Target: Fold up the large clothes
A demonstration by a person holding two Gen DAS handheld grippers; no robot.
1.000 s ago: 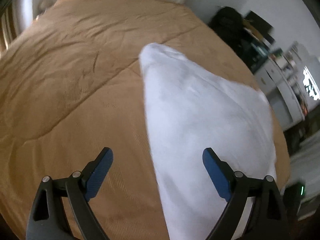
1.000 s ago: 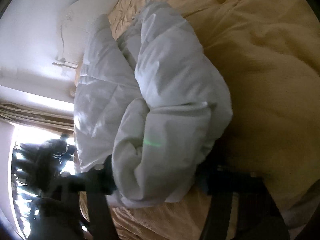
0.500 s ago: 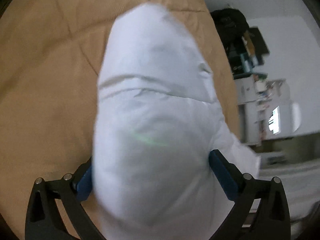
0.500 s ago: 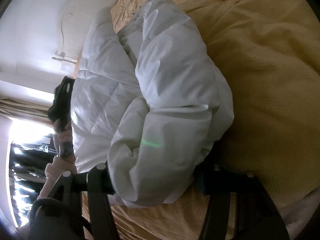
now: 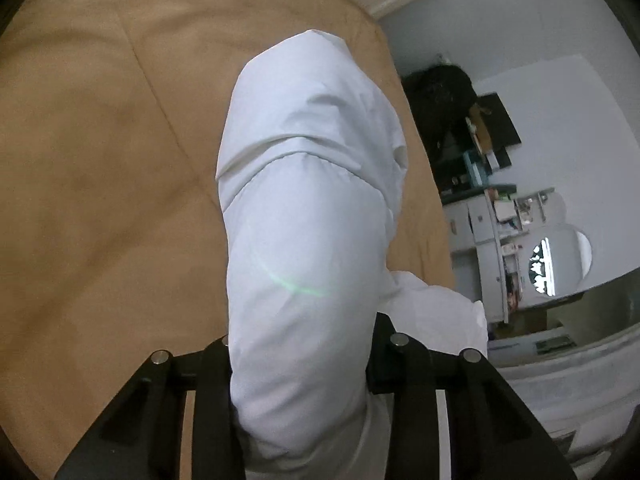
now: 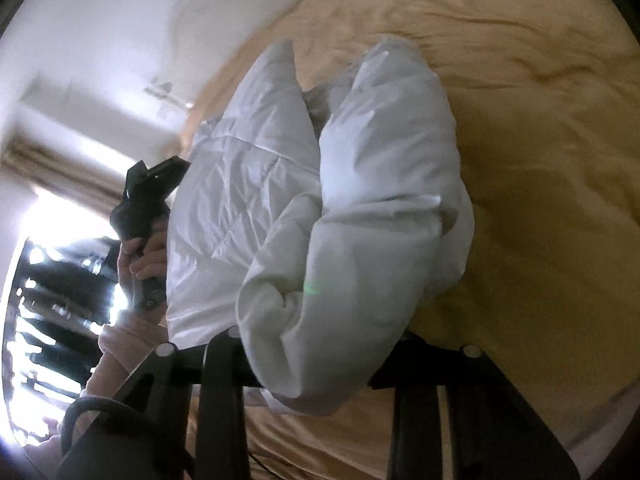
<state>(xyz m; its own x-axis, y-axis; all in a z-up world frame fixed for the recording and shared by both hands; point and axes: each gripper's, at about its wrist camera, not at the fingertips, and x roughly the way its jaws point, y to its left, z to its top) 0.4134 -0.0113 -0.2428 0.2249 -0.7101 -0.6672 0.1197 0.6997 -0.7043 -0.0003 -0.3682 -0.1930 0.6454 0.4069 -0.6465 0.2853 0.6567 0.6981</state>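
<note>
in the left wrist view, a tan bed cover [image 5: 100, 168] fills the left side, creased along diagonal seams. at centre the left tongs [image 5: 298, 364], whose jaws have just been closing, are clamped on a thick roll of a white padded jacket [image 5: 304, 208] that runs up from between the black fingers and lies on the bed. to the right, past the bed's edge, stand a dark bag [image 5: 440, 96] and white cabinets [image 5: 488, 240] crowded with small items against a pale wall.

in the right wrist view, a bright window [image 6: 44, 280] glares at far left. beside it a hand [image 6: 146, 252] grips the other tool's black handle at the jacket's edge. at centre the right tongs [image 6: 310, 364], also just closing, pinch a bunched fold of the same jacket [image 6: 360, 200], its bulk heaped on the tan cover [image 6: 540, 140] that spreads to the right.
</note>
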